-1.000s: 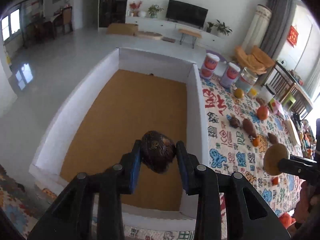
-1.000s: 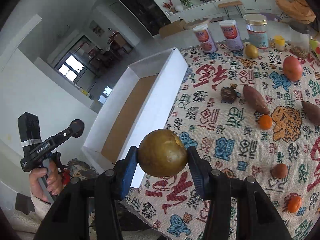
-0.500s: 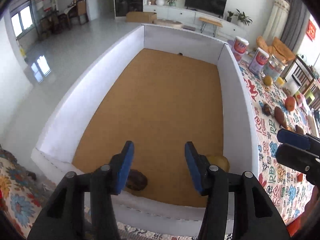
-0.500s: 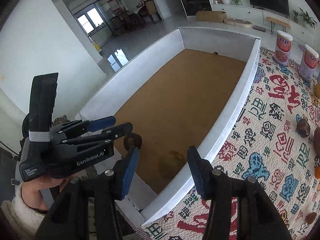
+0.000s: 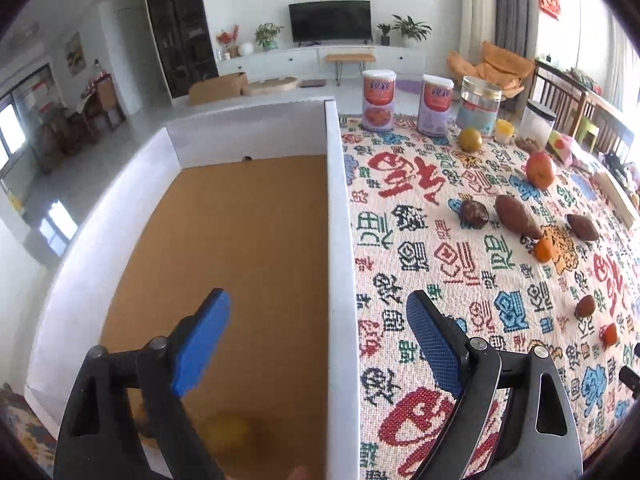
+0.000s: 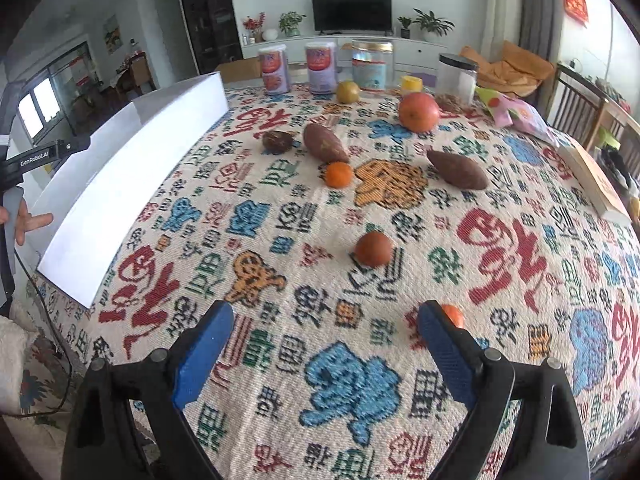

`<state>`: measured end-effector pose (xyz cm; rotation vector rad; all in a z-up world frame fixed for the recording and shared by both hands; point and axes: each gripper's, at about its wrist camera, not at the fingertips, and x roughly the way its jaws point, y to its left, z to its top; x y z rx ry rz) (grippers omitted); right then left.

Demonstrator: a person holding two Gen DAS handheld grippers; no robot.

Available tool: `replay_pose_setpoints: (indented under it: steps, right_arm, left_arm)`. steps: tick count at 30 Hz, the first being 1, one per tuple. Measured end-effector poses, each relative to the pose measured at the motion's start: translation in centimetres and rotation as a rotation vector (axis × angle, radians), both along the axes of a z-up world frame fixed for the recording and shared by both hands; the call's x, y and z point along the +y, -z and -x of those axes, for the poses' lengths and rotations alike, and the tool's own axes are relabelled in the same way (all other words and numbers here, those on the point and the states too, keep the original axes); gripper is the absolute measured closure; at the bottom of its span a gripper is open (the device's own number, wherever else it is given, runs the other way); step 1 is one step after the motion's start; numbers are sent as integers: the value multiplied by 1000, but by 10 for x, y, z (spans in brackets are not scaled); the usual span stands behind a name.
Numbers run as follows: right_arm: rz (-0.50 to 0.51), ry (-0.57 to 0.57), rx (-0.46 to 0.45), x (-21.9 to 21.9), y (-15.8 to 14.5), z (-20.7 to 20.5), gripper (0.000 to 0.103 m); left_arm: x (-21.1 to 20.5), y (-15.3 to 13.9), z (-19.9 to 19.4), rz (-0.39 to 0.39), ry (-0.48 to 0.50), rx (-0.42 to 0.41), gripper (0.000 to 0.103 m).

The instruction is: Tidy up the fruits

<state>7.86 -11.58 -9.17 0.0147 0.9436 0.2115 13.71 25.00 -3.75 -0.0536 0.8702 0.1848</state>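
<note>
Patterned cloth covers surface [image 5: 460, 264]. Left wrist view: left gripper [image 5: 318, 334] wide open, empty, above white box [image 5: 340, 216]; blurred yellow fruit [image 5: 232, 434] inside. Right wrist view: right gripper [image 6: 325, 344] wide open, empty; round brown fruit [image 6: 373, 249], small orange [image 6: 338, 174], sweet potatoes [image 6: 325, 143] scattered on cloth.

Bench cloth [image 6: 280, 240]: cream weave, patterned with red, blue, green, black and orange characters and figures. Box [image 5: 340, 240]: white walls, tan-brown floor. Yellow fruit [image 5: 230, 434] blurred on box floor. Left gripper [image 5: 318, 340] and right gripper [image 6: 325, 350]: black arms, blue textured pads. On cloth: red-orange apple [image 6: 418, 112], reddish-brown sweet potatoes [image 6: 325, 143], small orange mandarin [image 6: 338, 175], dark brown passion fruit [image 6: 278, 142], yellow-green fruit [image 6: 347, 92], brown-red round fruit [image 6: 373, 249]. Two cans [image 6: 274, 70]: white with red and purple labels.
</note>
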Motion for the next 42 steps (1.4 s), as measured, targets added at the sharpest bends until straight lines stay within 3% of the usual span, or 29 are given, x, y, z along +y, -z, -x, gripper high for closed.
replay_pose_setpoints:
  steps: [1, 2, 4, 6, 10, 15, 18, 20, 22, 24, 27, 30, 35, 38, 42]
  right_arm:
    - [-42, 71, 15, -24, 8, 1, 10]
    - [-80, 137, 18, -43, 11, 5, 10]
    - [-137, 248, -6, -73, 13, 14, 10]
    - [-168, 325, -25, -91, 14, 19, 10]
    - [-162, 403, -50, -102, 12, 23, 10]
    - [-160, 443, -58, -109, 14, 29, 10]
    - [-180, 450, -58, -113, 16, 33, 10]
    - [-201, 462, -65, -118, 15, 37, 9]
    - [-234, 476, -74, -125, 15, 41, 8]
    - [-264, 489, -76, -131, 16, 44, 8]
    - [-285, 496, -67, -134, 18, 43, 8]
    - [-278, 486, -74, -131, 16, 43, 8]
    - [-248, 473, -80, -125, 13, 45, 4]
    - [-253, 484, -74, -128, 14, 46, 3]
    - [-276, 523, 16, -142, 26, 23, 2]
  left_arm:
    - [0, 8, 3, 54, -19, 22, 17]
    - [-3, 12, 3, 53, -24, 42, 21]
    - [-18, 13, 9, -22, 13, 32, 22]
    - [-27, 11, 18, -30, 24, 12, 22]
    - [-44, 12, 31, -20, 47, 13, 21]
    - [-63, 8, 37, -67, 48, -12, 19]
    - [-71, -12, 47, -173, -35, -124, 18]
    - [-81, -36, 63, -223, -70, -248, 10]
    - [-95, -54, 79, -205, -65, -348, 5]
    - [-112, -64, 89, -130, -4, -367, 4]
    - [-142, -51, 88, 33, 115, -269, 2]
    - [-174, -9, 71, 127, 165, -100, 2]
    - [-209, 59, 28, 87, 225, 43, 2]
    - [-213, 82, 2, 47, 227, 74, 2]
    - [-210, 95, -28, 74, 199, 90, 2]
